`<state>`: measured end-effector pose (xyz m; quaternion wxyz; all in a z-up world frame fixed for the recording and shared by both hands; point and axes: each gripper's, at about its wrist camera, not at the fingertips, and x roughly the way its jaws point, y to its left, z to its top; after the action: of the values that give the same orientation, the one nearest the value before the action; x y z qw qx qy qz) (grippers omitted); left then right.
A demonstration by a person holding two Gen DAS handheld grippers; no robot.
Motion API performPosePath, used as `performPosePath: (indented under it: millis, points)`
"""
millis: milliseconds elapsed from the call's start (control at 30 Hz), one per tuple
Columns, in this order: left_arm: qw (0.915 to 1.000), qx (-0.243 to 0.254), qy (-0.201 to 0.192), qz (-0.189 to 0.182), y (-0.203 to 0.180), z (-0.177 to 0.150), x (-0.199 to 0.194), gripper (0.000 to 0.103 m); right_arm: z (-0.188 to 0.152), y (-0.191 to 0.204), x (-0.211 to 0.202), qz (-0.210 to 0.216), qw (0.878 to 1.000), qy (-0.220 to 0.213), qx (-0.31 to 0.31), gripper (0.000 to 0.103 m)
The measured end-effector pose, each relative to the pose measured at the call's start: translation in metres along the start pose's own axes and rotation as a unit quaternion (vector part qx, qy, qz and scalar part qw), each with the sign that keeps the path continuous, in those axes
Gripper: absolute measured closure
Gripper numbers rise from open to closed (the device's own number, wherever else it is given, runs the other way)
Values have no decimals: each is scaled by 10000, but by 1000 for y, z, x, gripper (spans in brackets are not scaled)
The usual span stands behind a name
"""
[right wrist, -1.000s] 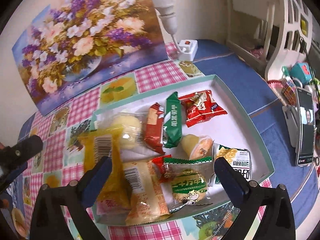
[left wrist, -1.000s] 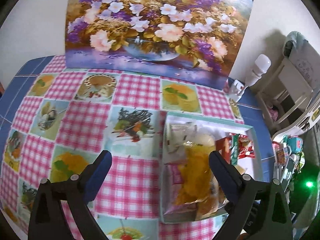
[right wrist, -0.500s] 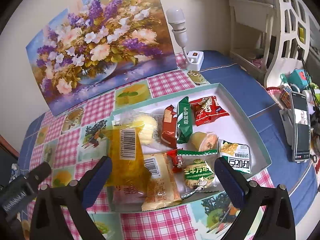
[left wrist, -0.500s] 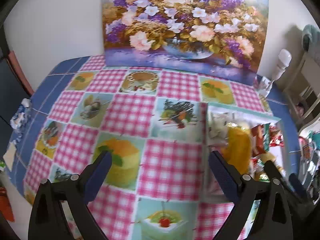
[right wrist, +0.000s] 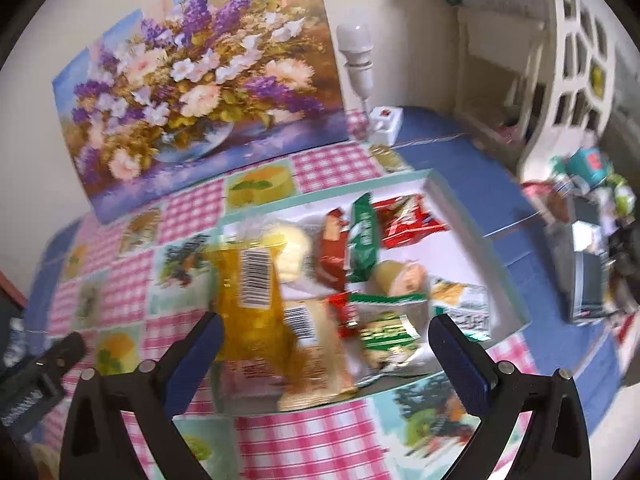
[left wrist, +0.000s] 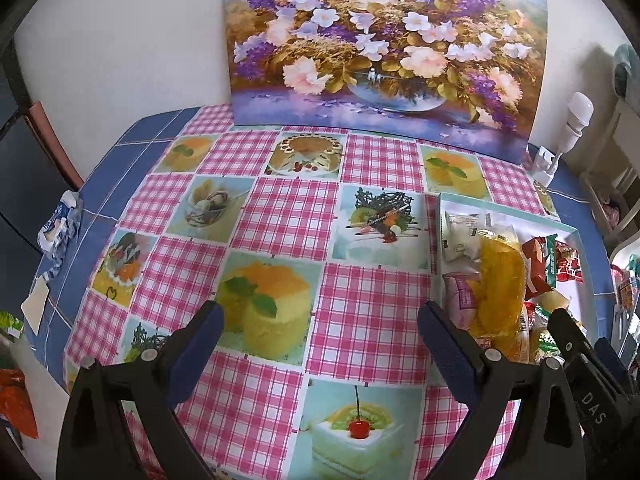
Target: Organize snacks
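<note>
A shallow white tray with a teal rim (right wrist: 476, 216) (left wrist: 578, 236) lies on the checked tablecloth and holds several wrapped snacks. A long yellow packet (right wrist: 252, 300) (left wrist: 500, 280) lies at its left end, with red (right wrist: 408, 220) and green (right wrist: 364, 248) packets further back. My right gripper (right wrist: 324, 340) hangs open over the tray's near edge, with nothing between its fingers. My left gripper (left wrist: 320, 328) is open and empty above bare tablecloth, left of the tray. The right wrist view is blurred.
A flower painting (left wrist: 384, 44) leans on the wall at the back. A white lamp on a socket block (right wrist: 356, 60) stands beside it. A white shelf unit (right wrist: 576, 60) and a clutter of small things (right wrist: 592, 248) fill the right side. A crumpled wrapper (left wrist: 60, 224) lies at the table's left edge.
My left gripper has swung left and pulled back, so the tray slid from the centre to the right edge of its view. The right gripper has backed off from the tray and is moving.
</note>
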<state>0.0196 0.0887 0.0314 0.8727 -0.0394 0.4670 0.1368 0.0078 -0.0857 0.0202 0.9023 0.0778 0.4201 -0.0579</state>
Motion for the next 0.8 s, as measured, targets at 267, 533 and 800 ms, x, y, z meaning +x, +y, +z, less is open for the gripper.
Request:
performPosePath:
  millis: [267,533,800]
  points:
    - [10000,-56,24,-40,6,1,-2,5,0,8,-6,-328,9992,-139,-179,0]
    - [9997,-121,228,31,12,1,6,5,-5,6,12,-88,9991,421,-44,0]
    - [9982,-33,549,244,14,-3,24,6,-9,10,19,-31,9984,546,-111,0]
